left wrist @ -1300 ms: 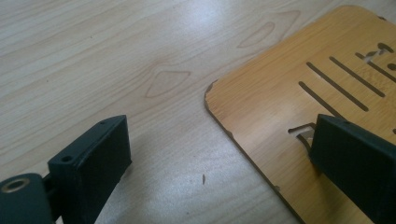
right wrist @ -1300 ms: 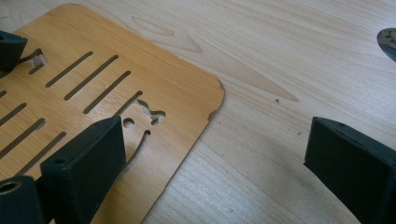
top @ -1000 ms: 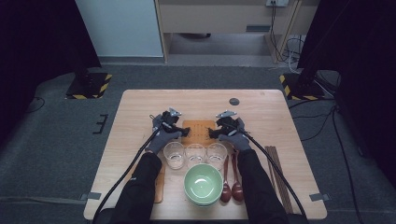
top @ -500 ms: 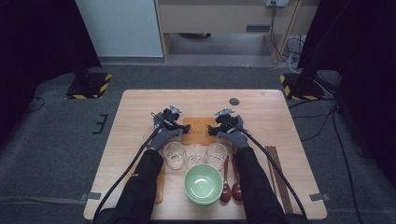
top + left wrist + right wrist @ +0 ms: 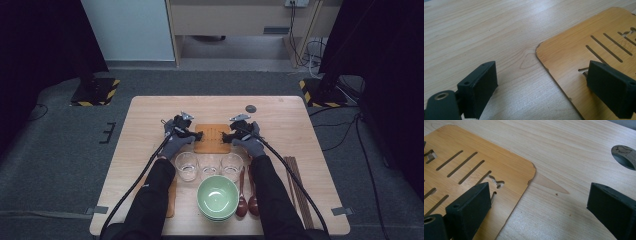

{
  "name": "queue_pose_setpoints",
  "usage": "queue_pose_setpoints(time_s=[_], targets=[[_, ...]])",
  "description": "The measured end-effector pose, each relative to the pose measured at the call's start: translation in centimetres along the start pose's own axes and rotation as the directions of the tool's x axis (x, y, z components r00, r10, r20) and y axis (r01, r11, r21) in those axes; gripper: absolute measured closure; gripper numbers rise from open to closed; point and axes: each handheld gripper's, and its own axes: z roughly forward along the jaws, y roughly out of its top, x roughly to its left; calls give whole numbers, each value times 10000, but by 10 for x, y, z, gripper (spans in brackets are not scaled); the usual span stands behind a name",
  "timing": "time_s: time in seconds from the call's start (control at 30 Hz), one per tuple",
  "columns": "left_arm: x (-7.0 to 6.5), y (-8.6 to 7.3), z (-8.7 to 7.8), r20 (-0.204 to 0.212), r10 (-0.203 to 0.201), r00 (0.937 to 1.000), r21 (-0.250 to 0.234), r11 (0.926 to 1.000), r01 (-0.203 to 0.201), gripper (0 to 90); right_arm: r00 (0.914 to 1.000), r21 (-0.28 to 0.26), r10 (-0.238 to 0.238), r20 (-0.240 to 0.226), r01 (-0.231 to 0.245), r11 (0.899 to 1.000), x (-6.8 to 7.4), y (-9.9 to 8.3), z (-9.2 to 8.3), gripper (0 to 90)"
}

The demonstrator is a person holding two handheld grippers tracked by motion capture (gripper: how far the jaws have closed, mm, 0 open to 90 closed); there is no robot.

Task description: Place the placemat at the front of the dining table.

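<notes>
Both tools were at the slotted wooden mat (image 5: 212, 138), one at each short side of it. The left tool (image 5: 196, 135) stood at the mat's left edge, with its jaws apart. In the left gripper view one jaw hung over the bare counter (image 5: 486, 32) and the other over the mat (image 5: 584, 50), so the mat's edge passed between them, but no pad pressed on the wood. The right tool (image 5: 227, 137) was the mirror of it at the right edge: jaws also apart, one over the mat (image 5: 474, 167), one over the counter (image 5: 564, 152), and nothing clamped.

The mat lay flat on the counter, between the two tools and touching neither of them as far as I could see. The two tools seemed placed for a grasp of the mat from both sides, so I judged that the work on it was only at the approach. The closing of the jaws on the edges and the lift or shift of the mat were not yet done.

Behind the tools, toward the person, three glasses (image 5: 209, 166) stood in a row, then a green bowl (image 5: 217, 196), two spoons (image 5: 246, 192) and chopsticks (image 5: 296, 185) on the right tool's side. A second mat (image 5: 171, 197) lay partly under the left sleeve. None of these things looked arranged on a mat, so most of the setting appeared to remain.
</notes>
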Motion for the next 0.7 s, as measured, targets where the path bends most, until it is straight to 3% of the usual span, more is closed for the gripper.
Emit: queue_pose_setpoints(time_s=[0.47, 0.7], targets=[[0, 4, 5, -147, -69, 9999, 31, 10000, 69, 83, 9998, -40, 169, 128, -168, 9999, -3, 1, 3, 49], [3, 4, 1, 92, -216, 9997, -170, 9996, 218, 87, 9998, -103, 107, 140, -106, 9999, -2, 1, 2, 57]])
